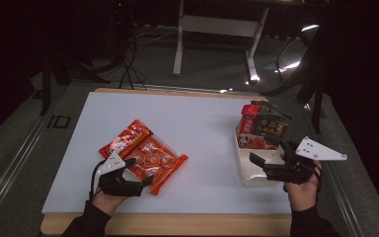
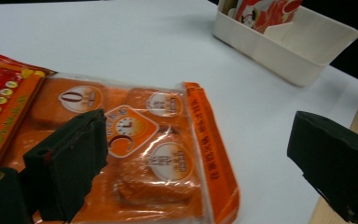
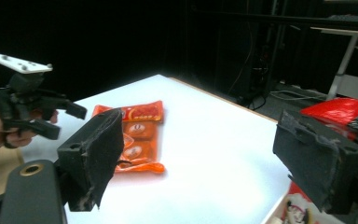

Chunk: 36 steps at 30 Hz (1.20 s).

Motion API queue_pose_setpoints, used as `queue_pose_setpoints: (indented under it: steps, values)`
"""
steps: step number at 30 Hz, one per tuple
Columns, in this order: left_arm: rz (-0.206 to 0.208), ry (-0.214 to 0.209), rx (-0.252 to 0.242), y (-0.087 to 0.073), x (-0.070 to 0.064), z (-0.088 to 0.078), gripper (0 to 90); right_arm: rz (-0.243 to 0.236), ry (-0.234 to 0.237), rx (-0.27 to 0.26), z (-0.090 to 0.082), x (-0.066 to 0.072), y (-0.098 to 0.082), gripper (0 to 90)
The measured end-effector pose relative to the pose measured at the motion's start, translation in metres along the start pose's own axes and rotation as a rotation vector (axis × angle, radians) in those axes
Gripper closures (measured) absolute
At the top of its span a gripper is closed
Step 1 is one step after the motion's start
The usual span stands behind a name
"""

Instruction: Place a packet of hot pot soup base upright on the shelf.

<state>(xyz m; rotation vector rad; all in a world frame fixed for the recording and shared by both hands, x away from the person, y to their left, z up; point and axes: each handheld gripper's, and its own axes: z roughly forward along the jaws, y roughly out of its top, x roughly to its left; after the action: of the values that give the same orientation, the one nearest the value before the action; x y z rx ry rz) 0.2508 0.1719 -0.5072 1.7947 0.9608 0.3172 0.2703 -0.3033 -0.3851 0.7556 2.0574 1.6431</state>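
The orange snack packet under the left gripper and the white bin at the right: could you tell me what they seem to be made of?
The orange snack packet looks like thin glossy plastic film: it wrinkles, glints, and shows the pieces inside through clear panels. The white bin looks like rigid matte plastic, judging by its smooth, even walls and rounded rim, though that is less certain.

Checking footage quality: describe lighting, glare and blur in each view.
High view: bright white table, dark surroundings, floor glints behind. Left gripper view: glare on the clear orange packet; near jaws soft. Right gripper view: black background, jaws blurred, left gripper dim.

orange snack pack [image 1: 154, 163], cream bin [image 1: 249, 173]
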Motion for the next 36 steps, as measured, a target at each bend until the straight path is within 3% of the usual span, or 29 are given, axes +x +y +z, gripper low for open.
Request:
queue_pose_setpoints:
  steps: [7, 8, 12, 14, 15, 17, 18, 20, 23, 29, 36]
  values:
    - [-0.024, 0.05, 0.02, -0.003, 0.014, -0.008, 22.7, 0.004, 0.041, 0.015, 0.002, 0.018, -0.005, 16.1]
    - [-0.03, 0.062, 0.021, -0.003, 0.017, -0.009, 32.2, 0.003, 0.057, 0.028, 0.004, 0.023, -0.009, 16.1]
    - [-0.052, 0.099, 0.028, -0.003, 0.024, -0.014, 52.0, 0.019, 0.085, 0.033, 0.005, 0.029, -0.014, 16.1]
    - [-0.041, 0.146, 0.082, -0.004, 0.028, -0.015, 55.4, 0.019, 0.102, 0.055, 0.008, 0.035, -0.019, 16.1]
    - [-0.026, 0.177, 0.099, -0.004, 0.029, -0.015, 65.1, 0.02, 0.106, 0.06, 0.009, 0.036, -0.021, 16.1]
    - [-0.036, 0.207, 0.131, -0.005, 0.032, -0.014, 66.7, 0.023, 0.111, 0.07, 0.011, 0.037, -0.024, 16.1]
    - [-0.037, 0.249, 0.152, -0.006, 0.033, -0.013, 73.0, 0.025, 0.114, 0.076, 0.012, 0.037, -0.025, 16.1]
    - [-0.053, 0.268, 0.174, -0.008, 0.037, -0.011, 73.5, 0.025, 0.115, 0.078, 0.013, 0.037, -0.027, 16.1]
    - [-0.077, 0.286, 0.214, -0.011, 0.043, -0.008, 86.4, 0.028, 0.122, 0.083, 0.014, 0.037, -0.028, 16.1]
    - [-0.075, 0.334, 0.275, -0.014, 0.052, 0.002, 90.0, 0.024, 0.123, 0.088, 0.015, 0.037, -0.03, 16.2]
    - [-0.103, 0.328, 0.293, -0.014, 0.064, 0.014, 90.0, 0.023, 0.127, 0.102, 0.017, 0.037, -0.033, 16.2]
